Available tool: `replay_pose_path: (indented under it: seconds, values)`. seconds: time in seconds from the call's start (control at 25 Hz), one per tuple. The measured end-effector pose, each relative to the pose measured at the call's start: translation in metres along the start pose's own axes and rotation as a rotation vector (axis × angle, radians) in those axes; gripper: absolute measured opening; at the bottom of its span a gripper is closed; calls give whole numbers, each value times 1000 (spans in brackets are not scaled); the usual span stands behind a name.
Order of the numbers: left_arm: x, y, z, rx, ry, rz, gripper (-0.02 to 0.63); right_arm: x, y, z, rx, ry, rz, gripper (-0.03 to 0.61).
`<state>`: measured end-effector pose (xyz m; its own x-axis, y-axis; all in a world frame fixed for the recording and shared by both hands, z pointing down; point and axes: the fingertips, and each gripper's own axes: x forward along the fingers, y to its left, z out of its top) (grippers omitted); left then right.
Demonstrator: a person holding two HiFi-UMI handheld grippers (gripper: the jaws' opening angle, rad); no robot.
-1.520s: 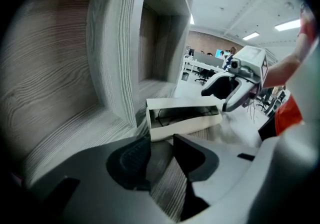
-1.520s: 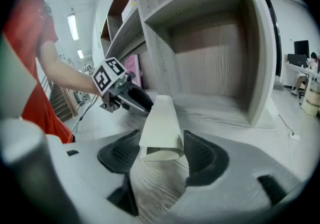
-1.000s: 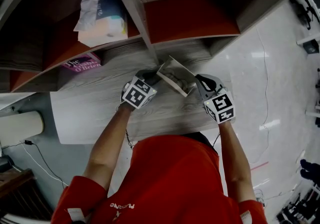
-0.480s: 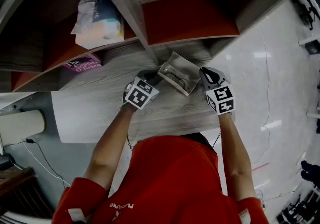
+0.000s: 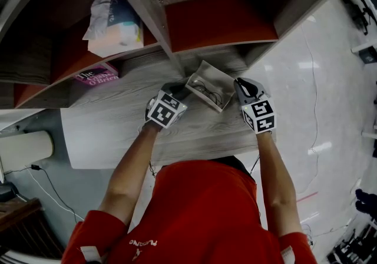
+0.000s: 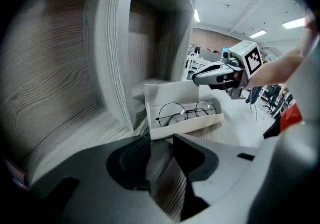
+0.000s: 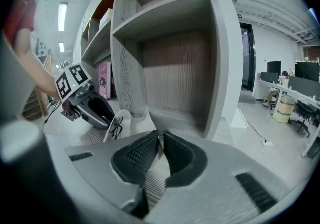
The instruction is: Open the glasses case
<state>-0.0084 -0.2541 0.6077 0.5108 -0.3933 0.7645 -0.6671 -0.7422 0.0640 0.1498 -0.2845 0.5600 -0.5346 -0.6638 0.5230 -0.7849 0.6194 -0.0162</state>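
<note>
The white glasses case (image 5: 215,77) lies open on the wooden desk (image 5: 118,127), with round wire glasses (image 5: 207,91) in its tray. The left gripper view shows the case (image 6: 172,95) and the glasses (image 6: 187,113) just beyond the jaws. My left gripper (image 5: 179,89) sits at the case's left end, open, with only desk between its fingers (image 6: 161,143). My right gripper (image 5: 238,85) is at the case's right end, clear of it, and also shows in the left gripper view (image 6: 220,74). Its jaws (image 7: 161,140) are nearly together with nothing between them.
A shelf unit with red back panels (image 5: 218,18) rises behind the desk, and its upright divider (image 5: 153,15) stands right behind the case. A plastic-wrapped pack (image 5: 115,21) and a pink book (image 5: 97,74) lie in the left compartments. White floor (image 5: 318,98) lies to the right.
The case's lid has swung back, so the glasses now show inside. My right gripper has moved up the picture beside the case's right end. The left gripper has stayed put.
</note>
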Motion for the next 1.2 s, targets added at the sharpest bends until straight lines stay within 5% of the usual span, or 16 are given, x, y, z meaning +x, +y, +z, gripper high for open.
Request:
replay_pose_path:
  seconds: [0.76,0.96,1.2]
  values:
    - [-26,-1,8,-33,-51,25,135,-24,14,22,-21,-87,8,40]
    - [-51,-6,37,-34,-175,53,117,-38,19,40,-15,-145,5,19]
    - [-93,-25,87,-45,-419,68,56,-63,35,76,-24,-251,1,6]
